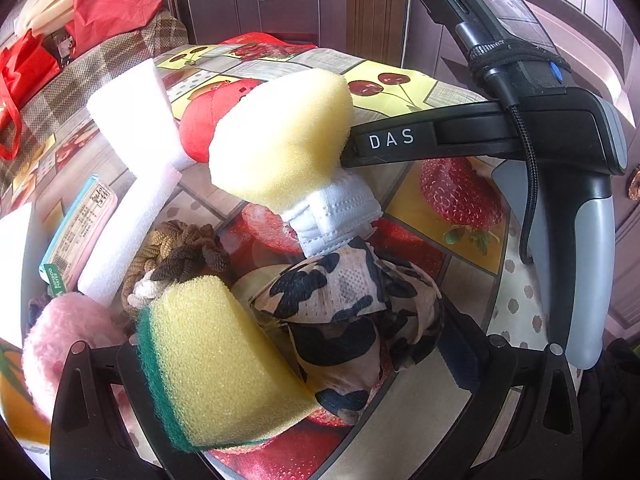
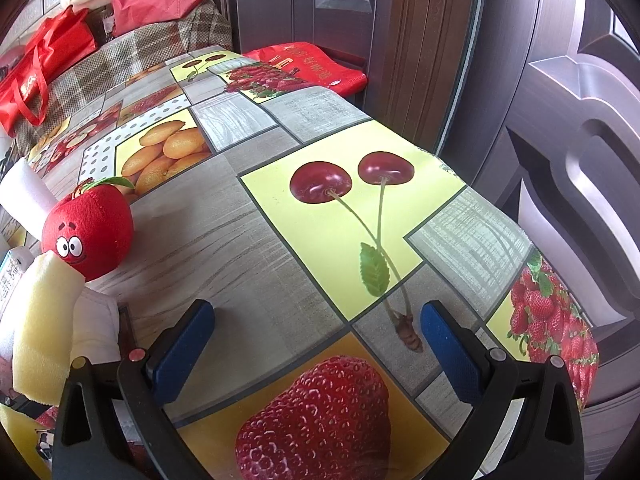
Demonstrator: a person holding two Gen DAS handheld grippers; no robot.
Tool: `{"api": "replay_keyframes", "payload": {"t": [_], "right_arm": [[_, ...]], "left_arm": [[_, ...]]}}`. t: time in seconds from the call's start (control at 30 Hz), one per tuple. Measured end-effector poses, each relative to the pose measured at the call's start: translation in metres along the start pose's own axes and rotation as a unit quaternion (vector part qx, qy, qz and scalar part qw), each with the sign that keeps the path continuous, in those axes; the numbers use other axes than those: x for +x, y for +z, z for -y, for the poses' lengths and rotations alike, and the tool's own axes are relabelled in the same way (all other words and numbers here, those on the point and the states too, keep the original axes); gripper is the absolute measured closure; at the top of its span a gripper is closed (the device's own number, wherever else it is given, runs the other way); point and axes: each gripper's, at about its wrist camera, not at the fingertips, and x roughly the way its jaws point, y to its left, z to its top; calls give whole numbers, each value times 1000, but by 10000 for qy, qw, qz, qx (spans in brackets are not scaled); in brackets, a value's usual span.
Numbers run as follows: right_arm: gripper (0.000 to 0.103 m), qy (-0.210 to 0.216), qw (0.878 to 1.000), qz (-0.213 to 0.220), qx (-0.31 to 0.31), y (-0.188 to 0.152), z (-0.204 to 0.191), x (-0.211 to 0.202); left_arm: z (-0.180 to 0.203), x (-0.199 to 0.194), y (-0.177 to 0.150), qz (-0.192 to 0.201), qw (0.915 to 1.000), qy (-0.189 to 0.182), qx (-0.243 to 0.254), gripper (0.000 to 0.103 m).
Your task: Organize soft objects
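**Sorting soft goods on the fruit-print table**

Holding item: left gripper (image 1: pixel 304 364), jaws spread, a yellow sponge with green scrub backing (image 1: pixel 216 364) leaning against its left finger; whether it is pinched cannot be told. Cow-print cloth (image 1: pixel 348 316) lies bunched between the fingers.

Right gripper (image 2: pixel 316 344): blue pads (image 2: pixel 450 350) wide apart, nothing between them, above the tablecloth (image 2: pixel 248 232).

Pile, mid-table: plain yellow sponge (image 1: pixel 280 136) atop a folded white cloth (image 1: pixel 336 212); red plush apple (image 2: pixel 88 232) just behind; white foam strips (image 1: pixel 136 120) to the left; brown knitted bundle (image 1: pixel 180 248); pink fluffy item (image 1: pixel 60 332) at the near-left edge.
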Motion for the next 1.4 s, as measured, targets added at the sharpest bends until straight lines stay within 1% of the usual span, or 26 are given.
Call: {"api": "replay_keyframes", "payload": {"t": [0.07, 0.27, 1.4], "right_arm": [[0, 0, 10000, 0, 0, 0, 0, 0], [0, 0, 10000, -1, 0, 0, 0, 0], [0, -3, 10000, 3, 2, -1, 0, 0]], "left_arm": [[3, -2, -2, 10, 9999, -44, 115, 1], [9, -1, 0, 15, 9997, -98, 215, 1], [10, -1, 1, 7, 9997, -123, 221, 1]]}}
